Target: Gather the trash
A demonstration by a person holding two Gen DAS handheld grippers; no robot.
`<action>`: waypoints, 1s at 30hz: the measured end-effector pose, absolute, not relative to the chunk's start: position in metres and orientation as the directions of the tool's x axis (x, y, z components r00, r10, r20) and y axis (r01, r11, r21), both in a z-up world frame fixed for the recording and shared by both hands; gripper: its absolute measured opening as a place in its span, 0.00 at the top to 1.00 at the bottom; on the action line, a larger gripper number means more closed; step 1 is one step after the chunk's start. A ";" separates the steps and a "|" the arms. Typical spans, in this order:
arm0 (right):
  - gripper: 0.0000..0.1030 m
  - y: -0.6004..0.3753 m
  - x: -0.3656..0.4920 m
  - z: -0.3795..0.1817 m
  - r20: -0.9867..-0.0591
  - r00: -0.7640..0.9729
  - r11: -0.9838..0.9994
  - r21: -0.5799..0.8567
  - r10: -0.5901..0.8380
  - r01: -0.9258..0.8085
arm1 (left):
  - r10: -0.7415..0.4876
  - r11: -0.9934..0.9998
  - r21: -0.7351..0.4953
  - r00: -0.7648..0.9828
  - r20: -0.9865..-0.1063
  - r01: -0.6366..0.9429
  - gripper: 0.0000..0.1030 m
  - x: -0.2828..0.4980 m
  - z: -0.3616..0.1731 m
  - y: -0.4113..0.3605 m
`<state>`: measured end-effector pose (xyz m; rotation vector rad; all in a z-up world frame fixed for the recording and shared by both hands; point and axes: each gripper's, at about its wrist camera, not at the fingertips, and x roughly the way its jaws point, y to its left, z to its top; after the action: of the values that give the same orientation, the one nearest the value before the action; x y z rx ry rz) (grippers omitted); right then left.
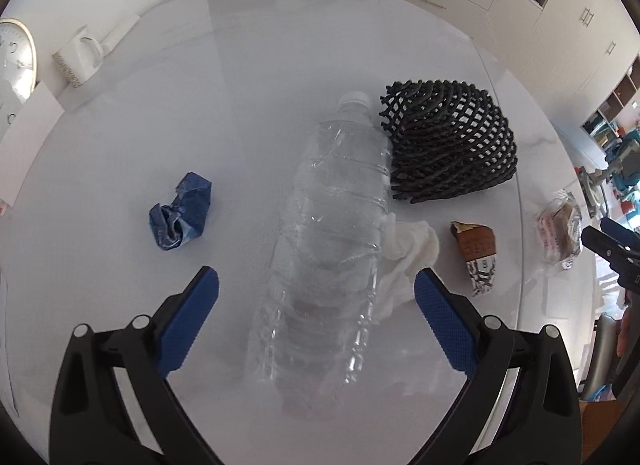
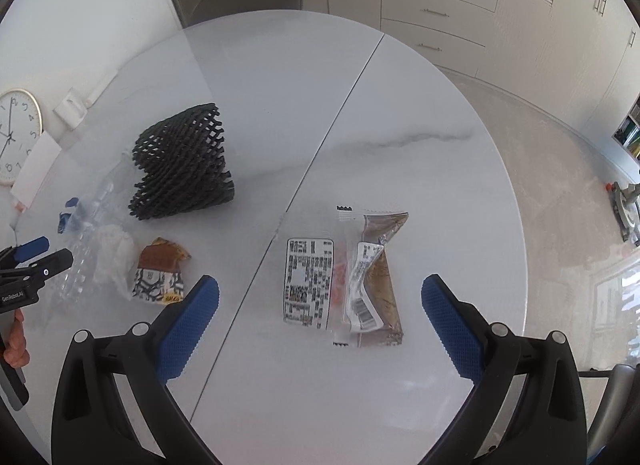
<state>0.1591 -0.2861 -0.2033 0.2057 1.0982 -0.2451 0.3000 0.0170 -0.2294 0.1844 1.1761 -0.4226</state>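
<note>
Lay on its side at the middle of the white round surface [image 1: 120,265]: a clear, crushed plastic bottle [image 1: 328,249], white cap toward twelve o'clock, base nearest the left gripper [image 1: 316,289]. Stood wide open, that gripper, blue pads on either side of the bottle's lower body, neither touching. Best closed slowly and squarely across the ribbed middle, since thin crushed plastic probably buckles and slips. Touching the bottle at three o'clock: a crumpled white tissue [image 1: 408,257], likely to get pinched under the right-hand pad, so better kept clear. At one o'clock, against the bottle's shoulder, a black foam mesh sleeve [image 1: 448,145]; at nine o'clock, apart, a crumpled blue wrapper [image 1: 180,211]. Farther toward three o'clock, a brown snack wrapper [image 1: 476,261]. Hung open as well, the right gripper [image 2: 320,293], over a clear labelled snack packet [image 2: 344,281].
</note>
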 end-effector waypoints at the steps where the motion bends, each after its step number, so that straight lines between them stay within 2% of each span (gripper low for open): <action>1: 0.02 -0.287 0.164 -0.210 -0.902 0.420 0.952 0.033 -0.103 0.305 | -0.230 0.898 -0.084 0.299 -0.926 0.431 0.12 0.305 -0.235 0.015; 4: 0.02 -0.287 0.178 -0.227 -0.918 0.383 0.949 0.021 -0.107 0.314 | -0.224 0.875 -0.078 0.257 -0.940 0.477 0.27 0.313 -0.250 0.008; 5: 0.02 -0.286 0.180 -0.232 -0.920 0.376 0.949 0.016 -0.109 0.314 | -0.229 0.866 -0.082 0.244 -0.942 0.493 0.37 0.314 -0.254 0.006; 6: 0.04 -0.285 0.182 -0.236 -0.922 0.371 0.951 0.012 -0.109 0.310 | -0.229 0.861 -0.081 0.239 -0.944 0.502 0.39 0.315 -0.257 0.004; 8: 0.25 -0.285 0.183 -0.240 -0.927 0.365 0.953 0.024 -0.092 0.301 | -0.240 0.856 -0.084 0.247 -0.939 0.510 0.40 0.315 -0.257 0.003; 9: 0.40 -0.286 0.182 -0.241 -0.928 0.363 0.953 0.030 -0.086 0.302 | -0.249 0.853 -0.092 0.246 -0.937 0.513 0.40 0.315 -0.257 0.004; 11: 0.49 -0.290 0.179 -0.237 -0.922 0.378 0.951 0.039 -0.083 0.306 | -0.269 0.851 -0.106 0.252 -0.930 0.515 0.40 0.309 -0.253 0.006; 12: 0.58 -0.292 0.177 -0.236 -0.923 0.378 0.951 0.047 -0.076 0.306 | -0.274 0.852 -0.106 0.263 -0.925 0.513 0.40 0.307 -0.251 0.008; 22: 0.62 -0.296 0.164 -0.221 -0.909 0.417 0.951 0.117 -0.014 0.287 | -0.301 0.885 -0.130 0.334 -0.893 0.448 0.41 0.284 -0.224 0.031; 30: 0.62 -0.292 0.138 -0.187 -0.881 0.472 0.961 0.157 0.032 0.228 | -0.312 0.902 -0.137 0.401 -0.861 0.409 0.41 0.257 -0.178 0.051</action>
<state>0.1379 -0.2921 -0.1873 0.2685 1.0757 -0.1213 0.2566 0.0511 -0.1780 0.1017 1.0651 -0.4566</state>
